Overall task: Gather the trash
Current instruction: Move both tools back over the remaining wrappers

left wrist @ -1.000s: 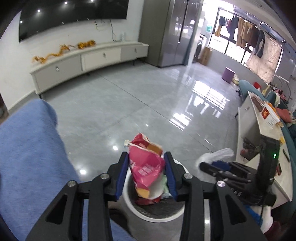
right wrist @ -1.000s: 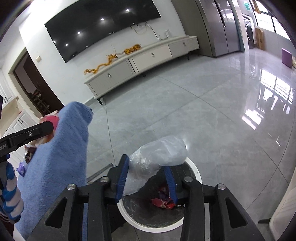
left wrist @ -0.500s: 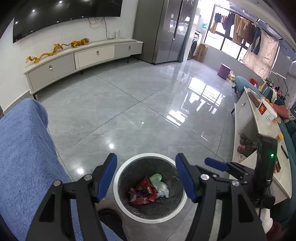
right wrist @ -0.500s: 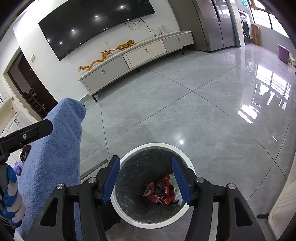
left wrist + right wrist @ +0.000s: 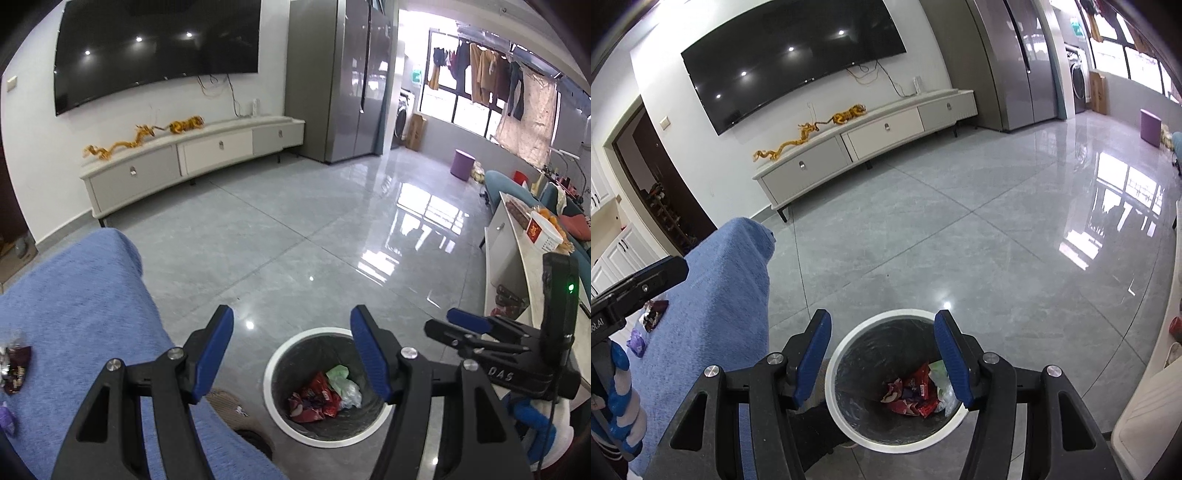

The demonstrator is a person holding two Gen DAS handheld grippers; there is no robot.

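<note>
A round white-rimmed trash bin (image 5: 280, 360) with a dark liner stands on the floor; it also shows in the right wrist view (image 5: 837, 354). Red wrappers (image 5: 314, 400) and a crumpled clear plastic bag (image 5: 349, 391) lie inside it; the right wrist view shows the wrappers (image 5: 910, 397) too. My left gripper (image 5: 291, 354) is open and empty above the bin's left side. My right gripper (image 5: 882, 354) is open and empty above the bin. Small wrappers (image 5: 14, 363) lie on the blue cloth to the left, also seen in the right wrist view (image 5: 653, 314).
A blue towel-covered surface (image 5: 74, 317) runs along the left. A white table (image 5: 517, 258) with clutter stands at the right. A long TV cabinet (image 5: 192, 162) lines the far wall. Glossy grey floor (image 5: 314, 229) spreads beyond the bin.
Both grippers opened and let go: the pink snack bag from the left and the clear plastic bag from the right dropped into the bin. Both grippers have since risen and tilted up.
</note>
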